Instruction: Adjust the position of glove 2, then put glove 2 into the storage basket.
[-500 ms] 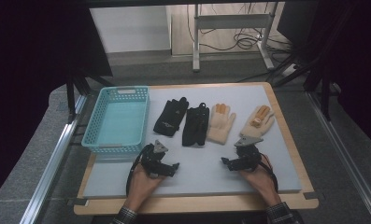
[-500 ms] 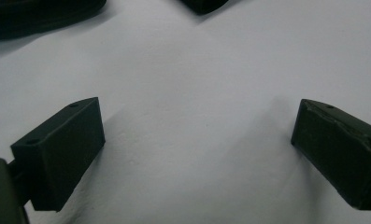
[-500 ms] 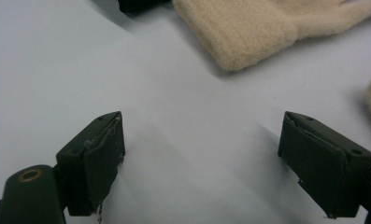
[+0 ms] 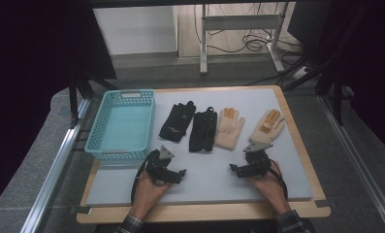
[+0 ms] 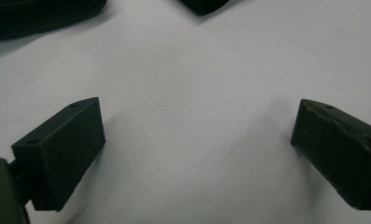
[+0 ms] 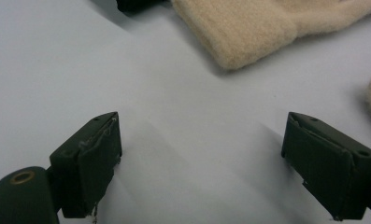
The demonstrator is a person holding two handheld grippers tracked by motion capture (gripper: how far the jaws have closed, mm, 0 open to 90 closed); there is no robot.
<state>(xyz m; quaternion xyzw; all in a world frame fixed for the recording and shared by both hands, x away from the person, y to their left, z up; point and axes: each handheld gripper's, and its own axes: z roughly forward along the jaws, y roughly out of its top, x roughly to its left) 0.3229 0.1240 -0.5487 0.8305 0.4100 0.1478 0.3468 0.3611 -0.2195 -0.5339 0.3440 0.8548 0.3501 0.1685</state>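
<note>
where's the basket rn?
High view: the teal basket sits at the table's left edge, left of the nearest black glove and just beyond the left gripper.

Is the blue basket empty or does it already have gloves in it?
Empty. The high view shows the basket with a bare floor, and all four gloves, such as the black one, lie on the mat beside it.

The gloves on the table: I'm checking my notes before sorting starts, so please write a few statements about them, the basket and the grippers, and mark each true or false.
1. Four gloves lie in a row beside the basket. True.
2. The basket holds a black glove. False: it is empty.
3. The left gripper is open. True.
4. The right gripper grips a beige glove. False: its jaws are open, holding nothing.
</note>
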